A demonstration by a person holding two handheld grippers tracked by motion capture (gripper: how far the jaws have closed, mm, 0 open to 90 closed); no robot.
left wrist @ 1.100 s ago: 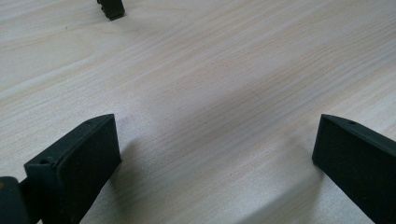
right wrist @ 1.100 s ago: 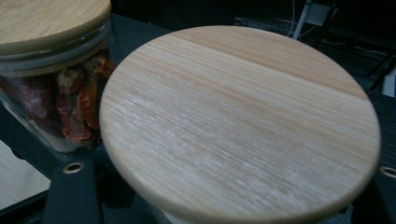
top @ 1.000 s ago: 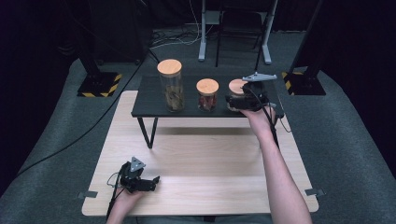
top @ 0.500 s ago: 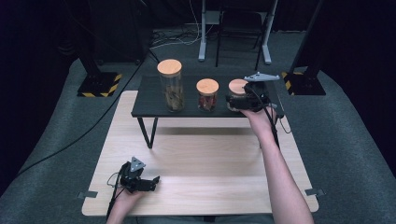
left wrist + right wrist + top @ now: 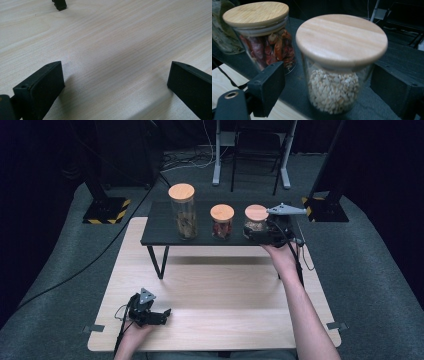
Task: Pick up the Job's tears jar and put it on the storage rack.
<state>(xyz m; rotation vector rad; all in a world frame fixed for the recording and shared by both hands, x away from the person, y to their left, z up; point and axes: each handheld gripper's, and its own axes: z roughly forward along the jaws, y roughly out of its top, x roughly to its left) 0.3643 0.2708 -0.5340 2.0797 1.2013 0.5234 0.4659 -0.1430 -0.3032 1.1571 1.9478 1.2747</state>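
Three lidded glass jars stand in a row on a low black shelf [image 5: 160, 227], which rests on the far part of a pale wooden table [image 5: 225, 310]; grey carpet and dark stands surround it. At the row's right end, the seed jar [image 5: 255, 223] stands upright, long axis vertical, wooden lid facing up, beside the jar of red pieces [image 5: 222, 221] and well apart from the tall jar [image 5: 182, 210]. Right gripper [image 5: 329, 85]: jaws have just been opening, now apart on either side of the seed jar, pads off the glass. Left gripper [image 5: 115, 85]: jaws wide apart over bare tabletop, near the table's front-left corner.
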